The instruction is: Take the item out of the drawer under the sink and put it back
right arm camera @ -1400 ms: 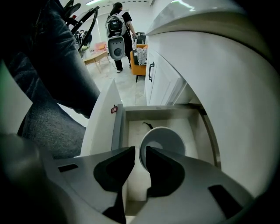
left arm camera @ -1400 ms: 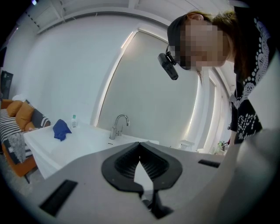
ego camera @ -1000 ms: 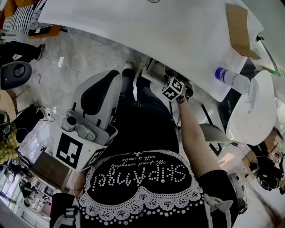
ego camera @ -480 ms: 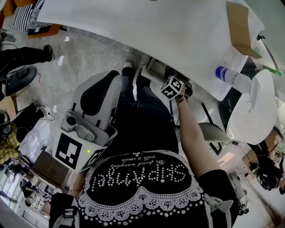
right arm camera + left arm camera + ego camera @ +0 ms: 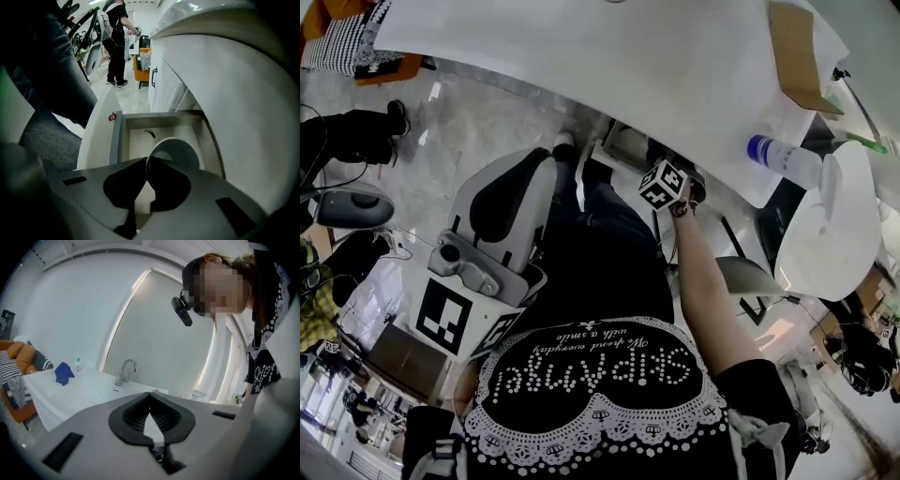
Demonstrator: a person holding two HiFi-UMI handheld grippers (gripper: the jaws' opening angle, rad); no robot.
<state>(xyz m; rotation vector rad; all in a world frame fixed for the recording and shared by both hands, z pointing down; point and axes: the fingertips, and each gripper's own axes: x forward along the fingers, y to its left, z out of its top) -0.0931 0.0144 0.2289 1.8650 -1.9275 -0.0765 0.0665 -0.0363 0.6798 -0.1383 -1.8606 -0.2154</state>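
- Here, the right gripper (image 5: 145, 161) points steeply down into the open drawer (image 5: 118, 136) below the white desk (image 5: 581, 56).
- Its fingers have just been closing and are now clamped on the near rim of the white bowl (image 5: 177, 151), one finger inside the bowl and one outside.
- The white bowl sits inside the drawer, toward its right wall, and looks tilted; whether it rests on the drawer floor cannot be told.
- A small dark curved thing (image 5: 149, 134) lies on the drawer floor beyond the bowl.
- From the head view, the right gripper's marker cube (image 5: 664, 185) shows at the desk's edge, with the person's bare forearm (image 5: 703, 281) reaching down to it.
- The left gripper (image 5: 150, 397) is held in front of the person's body, near level, well apart from the drawer.
- Its fingers are together at the tips with nothing between them.
- Past the left gripper, a faucet (image 5: 125, 371) stands on the desk, with a blue cloth (image 5: 63, 373) and a small bottle (image 5: 78, 364) farther left.
- A clear bottle with a blue cap (image 5: 780, 159) lies on the desk near a piece of cardboard (image 5: 797, 56).
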